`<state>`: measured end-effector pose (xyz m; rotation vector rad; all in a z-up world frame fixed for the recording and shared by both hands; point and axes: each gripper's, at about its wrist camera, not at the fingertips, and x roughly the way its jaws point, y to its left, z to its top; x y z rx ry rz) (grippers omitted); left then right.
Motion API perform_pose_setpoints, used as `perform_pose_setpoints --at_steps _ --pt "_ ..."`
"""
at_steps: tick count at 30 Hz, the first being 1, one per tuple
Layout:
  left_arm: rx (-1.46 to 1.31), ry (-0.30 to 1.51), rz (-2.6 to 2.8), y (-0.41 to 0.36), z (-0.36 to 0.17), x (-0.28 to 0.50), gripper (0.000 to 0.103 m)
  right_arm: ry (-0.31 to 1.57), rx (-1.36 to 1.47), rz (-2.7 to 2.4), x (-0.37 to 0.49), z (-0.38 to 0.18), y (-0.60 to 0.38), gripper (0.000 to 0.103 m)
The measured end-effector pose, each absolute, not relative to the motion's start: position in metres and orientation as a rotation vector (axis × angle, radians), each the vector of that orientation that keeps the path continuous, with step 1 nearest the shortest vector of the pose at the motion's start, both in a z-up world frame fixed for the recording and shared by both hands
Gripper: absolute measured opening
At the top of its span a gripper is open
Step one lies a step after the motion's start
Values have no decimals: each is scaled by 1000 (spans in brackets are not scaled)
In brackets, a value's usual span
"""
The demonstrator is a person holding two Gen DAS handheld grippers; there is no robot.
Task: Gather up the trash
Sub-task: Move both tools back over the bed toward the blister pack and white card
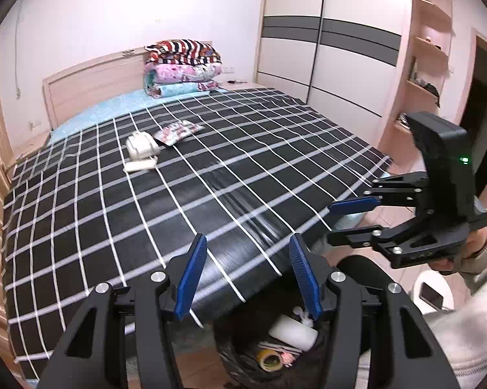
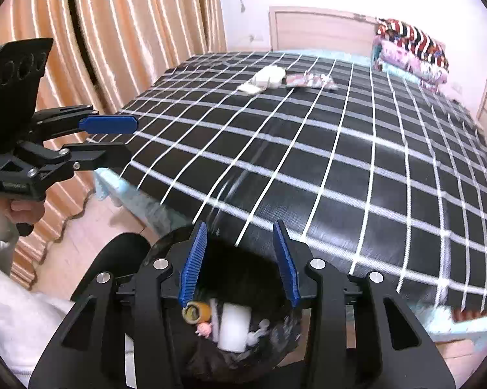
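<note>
the left gripper (image 1: pixel 248 275) has its blue pads parted with nothing between them, and it hangs above the near rim of the trash bin (image 1: pixel 230 350). the right gripper (image 2: pixel 240 262) also stands apart and empty, directly over the bin's mouth.

inside the bin, lined with a black bag, lie a white cylinder (image 2: pixel 233 327), a roll of brown tape (image 2: pixel 196 312), a small pink thing (image 2: pixel 204 329) and some whitish scraps i cannot identify.

the bin stands on the floor against the foot edge of the bed (image 1: pixel 211 168), which is covered by a black spread with a white grid. far from the bin, toward the head of the bed, three pieces rest on the spread: a white crumpled object (image 1: pixel 141 146), a flat white piece (image 1: pixel 139 165) touching it on the bin side, and a printed red-and-white wrapper (image 1: pixel 178 131) just beside them.

beyond those, away from the bin, folded blankets (image 1: pixel 183 68) are stacked against the headboard (image 1: pixel 91 81). striped curtains (image 2: pixel 130 32) hang along one side of the bed, a wardrobe (image 1: pixel 324 39) along the other.
</note>
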<state>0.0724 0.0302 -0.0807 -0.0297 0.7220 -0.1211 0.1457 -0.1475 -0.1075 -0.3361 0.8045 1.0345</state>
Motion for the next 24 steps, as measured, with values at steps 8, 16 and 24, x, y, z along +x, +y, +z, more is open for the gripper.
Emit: perform_pose_setpoints --at_steps 8,16,24 --pt "10 703 -62 54 -73 109 51 747 -321 981 185 -85 -127 48" --pt "-14 730 15 87 -84 156 51 726 -310 962 232 -73 -89 64" --pt "-25 739 76 118 -94 190 51 735 -340 949 273 -78 -44 78"
